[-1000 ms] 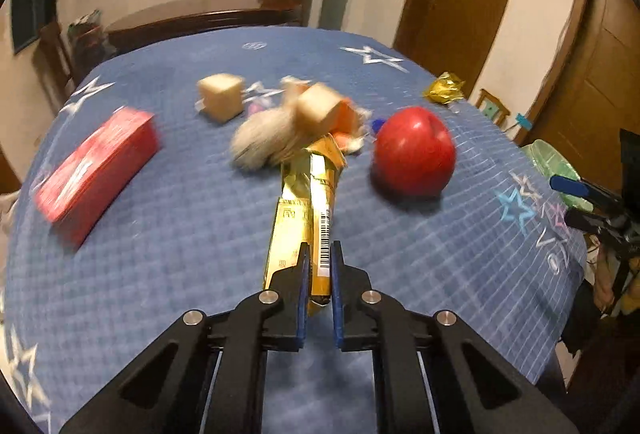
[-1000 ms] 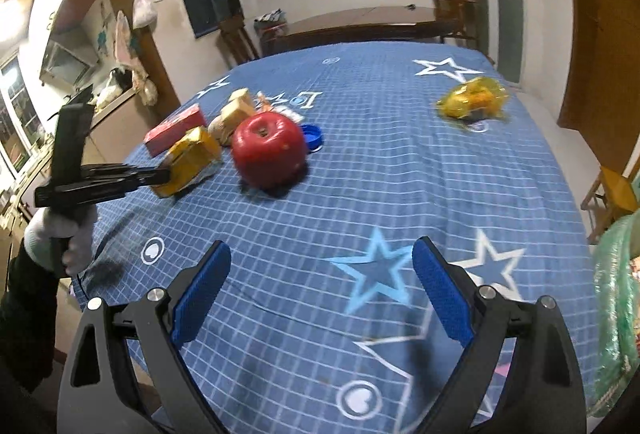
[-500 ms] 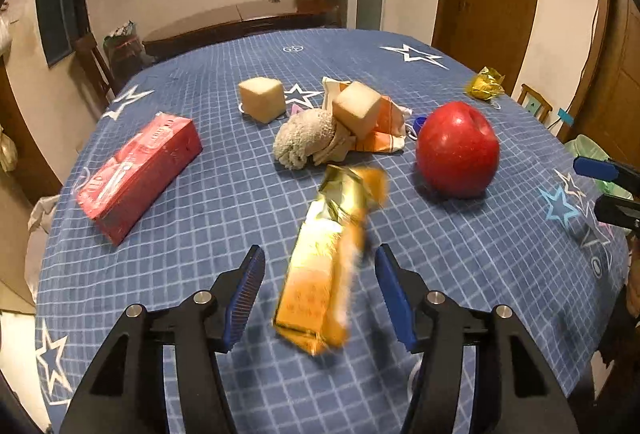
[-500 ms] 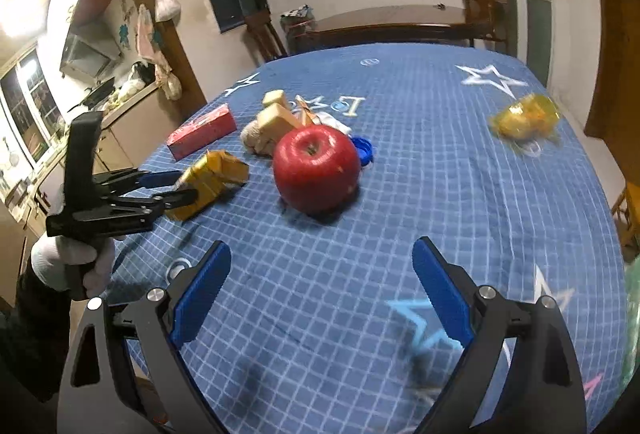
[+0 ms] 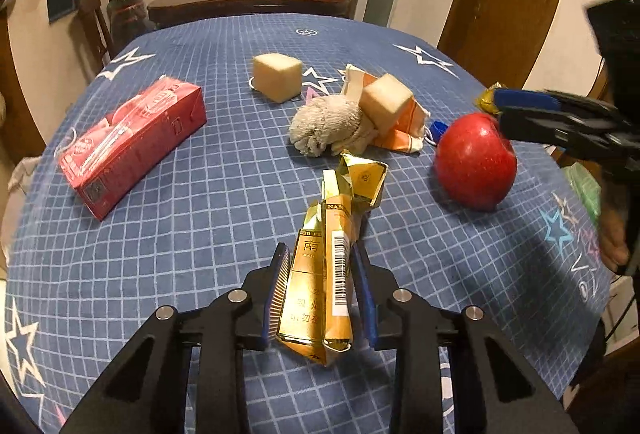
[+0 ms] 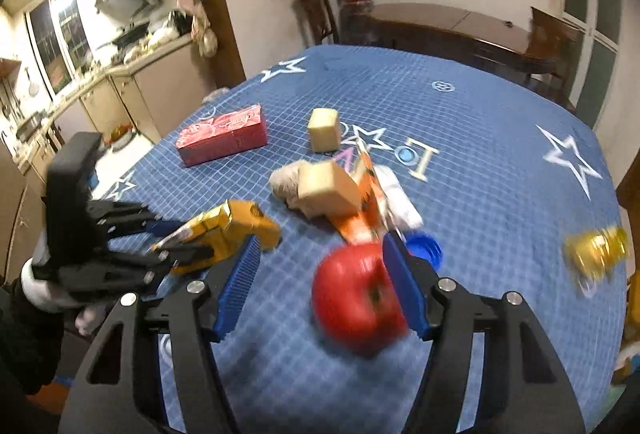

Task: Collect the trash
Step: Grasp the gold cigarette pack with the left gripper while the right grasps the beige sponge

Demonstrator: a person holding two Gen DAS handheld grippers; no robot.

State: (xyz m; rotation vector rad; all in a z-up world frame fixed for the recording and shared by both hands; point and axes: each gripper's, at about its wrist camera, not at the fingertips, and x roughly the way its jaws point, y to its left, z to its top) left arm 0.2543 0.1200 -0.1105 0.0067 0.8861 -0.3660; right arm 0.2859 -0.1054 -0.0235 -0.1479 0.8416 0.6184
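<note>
1. at a dining table draped in a blue star-print tablecloth [image 5: 208,218], the left gripper [image 5: 322,286] has just been closing its jaws around a crumpled gold cigarette pack [image 5: 332,258]; the pack sits between the blue pads, seemingly pressed at both sides, its torn top resting on the cloth.
2. the right gripper [image 6: 320,286] has also just been narrowing, jaws still apart, one pad at the edge of a red apple [image 6: 356,306]; blur hides whether it touches.
3. risk, as judged: the pack is soft and half-crushed, so it could buckle or slip free on the lift, and the round apple could roll off if nudged by one pad alone.
4. risk, as judged: the apple may not be trash at all; closing on it would cost time.
5. only the left wrist view shows the barcode side of the pack and the pads' line on it.
6. only the right wrist view shows the gloved hand [image 6: 40,286] holding the left tool, the blue bottle cap [image 6: 424,248] in full and a gold wrapper [image 6: 596,250] well apart.
</note>
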